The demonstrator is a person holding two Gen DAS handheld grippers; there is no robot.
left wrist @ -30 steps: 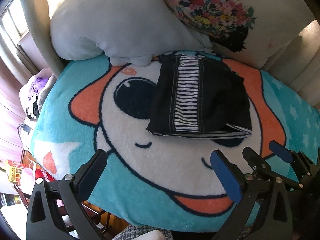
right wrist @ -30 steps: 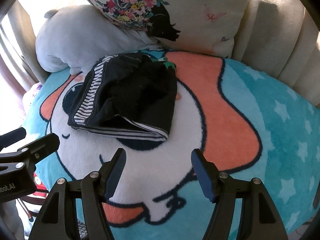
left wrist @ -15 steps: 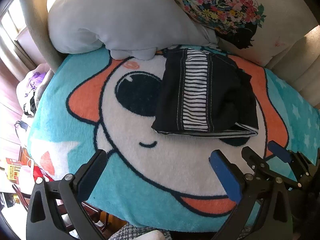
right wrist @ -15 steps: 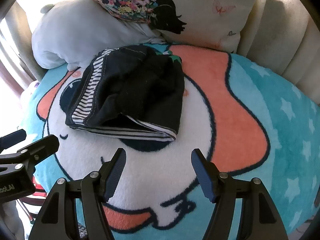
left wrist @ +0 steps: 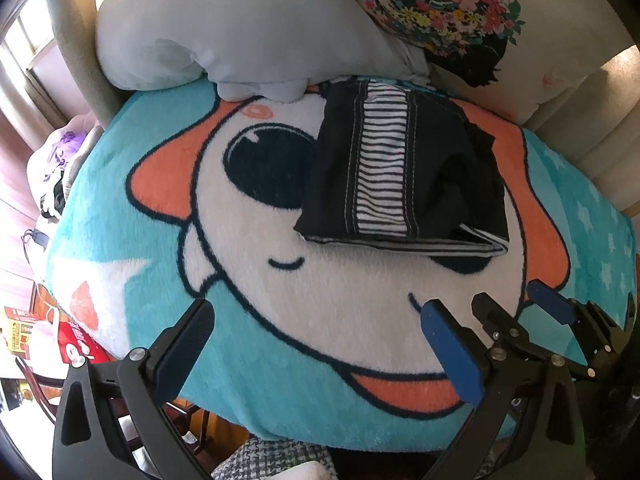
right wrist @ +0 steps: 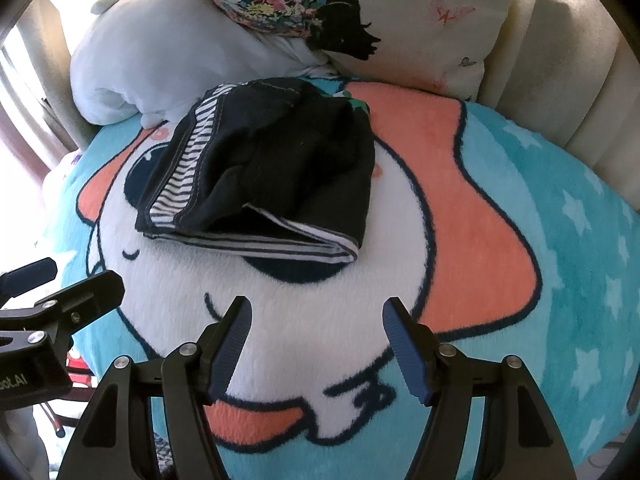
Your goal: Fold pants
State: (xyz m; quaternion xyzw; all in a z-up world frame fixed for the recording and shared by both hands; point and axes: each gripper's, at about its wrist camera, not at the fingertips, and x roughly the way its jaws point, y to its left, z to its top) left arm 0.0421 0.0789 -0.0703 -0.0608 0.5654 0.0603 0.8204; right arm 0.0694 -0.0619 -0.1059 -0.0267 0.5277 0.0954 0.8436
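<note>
Now you have one pair of pants [left wrist: 404, 176] folded on the cartoon blanket [left wrist: 340, 320].
Both your claws, left claw [left wrist: 316, 344] and right claw [right wrist: 316, 344], gape wide and grip nothing, hovering just short of the bundle's near edge. Two pillows sit behind it: one pale blue pillow [left wrist: 224, 24], one floral pillow [right wrist: 400, 20].

— Surface covering? 
— A plush teal blanket [left wrist: 132, 208] printed with a cartoon face, orange patches and pale stars.

— Items at the far edge? 
— A pale grey plush toy [left wrist: 224, 28] rests on the blanket's far edge. Just beside it, a cream floral cushion [right wrist: 420, 12] leans against beige upholstered backing [right wrist: 560, 80].

— Anything off the left side? 
— A red and white package [left wrist: 76, 344] lies below the blanket's edge; print illegible.
</note>
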